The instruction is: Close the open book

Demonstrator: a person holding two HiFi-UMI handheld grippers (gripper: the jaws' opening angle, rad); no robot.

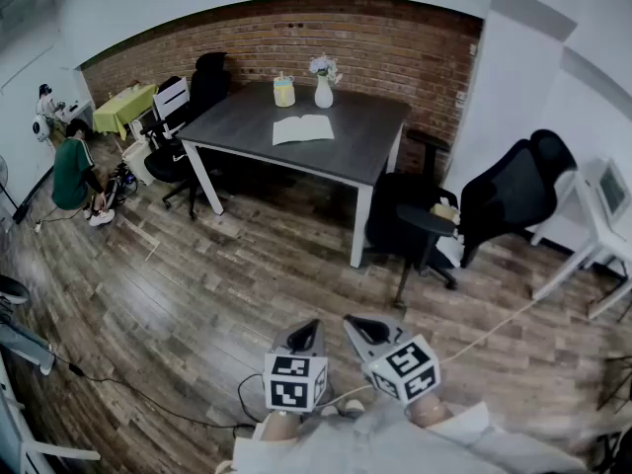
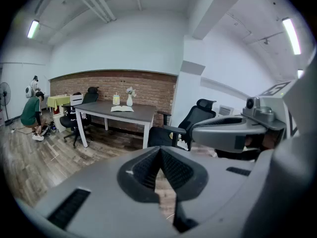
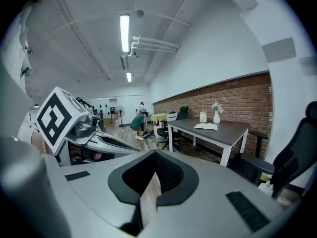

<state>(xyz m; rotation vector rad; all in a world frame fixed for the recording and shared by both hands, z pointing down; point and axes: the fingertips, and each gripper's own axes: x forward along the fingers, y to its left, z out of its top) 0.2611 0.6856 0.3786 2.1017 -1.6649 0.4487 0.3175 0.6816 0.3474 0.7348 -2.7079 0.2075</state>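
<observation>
An open book point(image 1: 303, 128) lies flat on the dark grey table point(image 1: 247, 126) across the room, near the brick wall. It also shows small and far off in the left gripper view as the book point(image 2: 122, 109) and in the right gripper view as the book point(image 3: 205, 126). My left gripper point(image 1: 304, 331) and right gripper point(image 1: 357, 326) hang side by side low in the head view, far from the table. Both are shut with nothing between their jaws. The left gripper point(image 2: 159, 152) and the right gripper point(image 3: 154, 163) point toward the table.
A white vase point(image 1: 324, 91) and a yellow cup point(image 1: 284, 91) stand behind the book. Black office chairs point(image 1: 410, 225) and a small round side table point(image 1: 427, 221) stand to the table's right. A crouching person point(image 1: 74, 174) is at the far left. A cable point(image 1: 494, 329) crosses the wooden floor.
</observation>
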